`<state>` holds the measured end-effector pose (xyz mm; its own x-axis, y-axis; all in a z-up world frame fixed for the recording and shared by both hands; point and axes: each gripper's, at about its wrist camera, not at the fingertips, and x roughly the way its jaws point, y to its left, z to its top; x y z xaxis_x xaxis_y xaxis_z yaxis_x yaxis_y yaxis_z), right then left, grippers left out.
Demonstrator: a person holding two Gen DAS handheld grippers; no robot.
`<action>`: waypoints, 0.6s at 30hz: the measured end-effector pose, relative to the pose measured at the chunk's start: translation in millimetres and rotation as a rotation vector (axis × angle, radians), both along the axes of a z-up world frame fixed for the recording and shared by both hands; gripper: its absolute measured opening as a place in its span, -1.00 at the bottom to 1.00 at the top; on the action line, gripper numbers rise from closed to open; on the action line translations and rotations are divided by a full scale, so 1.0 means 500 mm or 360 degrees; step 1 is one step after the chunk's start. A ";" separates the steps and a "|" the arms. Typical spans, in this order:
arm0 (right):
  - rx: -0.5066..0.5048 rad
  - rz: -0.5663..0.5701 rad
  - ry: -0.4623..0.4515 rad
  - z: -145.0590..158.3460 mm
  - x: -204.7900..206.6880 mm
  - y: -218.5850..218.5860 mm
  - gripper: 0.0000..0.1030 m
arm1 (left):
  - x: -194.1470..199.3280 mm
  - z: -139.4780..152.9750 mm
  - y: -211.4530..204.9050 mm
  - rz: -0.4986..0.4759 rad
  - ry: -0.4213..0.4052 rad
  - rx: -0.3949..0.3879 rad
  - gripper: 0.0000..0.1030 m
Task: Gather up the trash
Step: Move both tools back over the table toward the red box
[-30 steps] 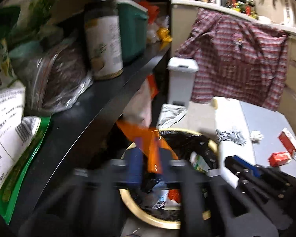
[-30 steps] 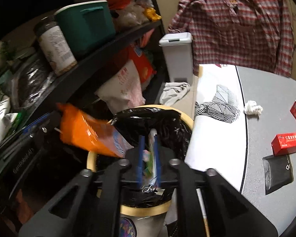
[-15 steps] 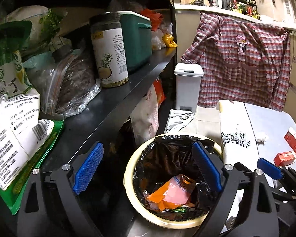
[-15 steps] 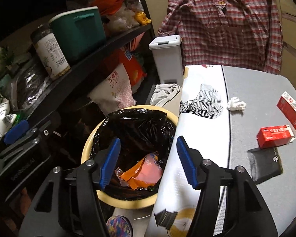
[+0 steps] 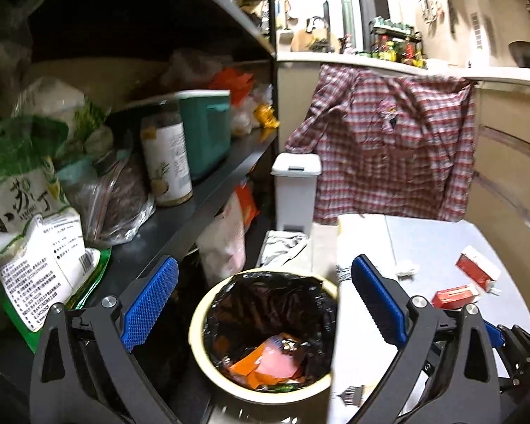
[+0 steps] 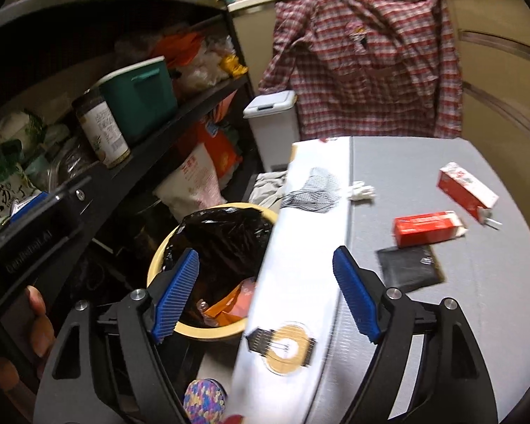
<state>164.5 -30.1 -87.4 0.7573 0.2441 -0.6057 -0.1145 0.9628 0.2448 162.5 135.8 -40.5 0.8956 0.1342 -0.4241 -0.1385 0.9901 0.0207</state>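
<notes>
Our right gripper [image 6: 265, 296], jaws opening and empty, sits nearer than our left to the red carton [image 6: 428, 228] lying far-right, long axis crosswise.

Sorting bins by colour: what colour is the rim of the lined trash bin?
Pale yellow rim, black liner; clearest in the left wrist view.
</notes>
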 end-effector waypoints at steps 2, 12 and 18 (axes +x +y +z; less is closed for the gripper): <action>-0.0003 -0.0040 -0.0020 0.006 -0.016 -0.022 0.52 | -0.012 0.010 -0.017 -0.0030 -0.0024 -0.0013 0.85; -0.0041 -0.0247 -0.0048 -0.006 -0.070 -0.169 0.53 | -0.018 0.013 -0.120 -0.0182 -0.0048 -0.0019 0.85; -0.0047 -0.0439 -0.0026 -0.027 -0.071 -0.262 0.53 | 0.003 -0.013 -0.176 -0.0258 -0.0036 -0.0032 0.85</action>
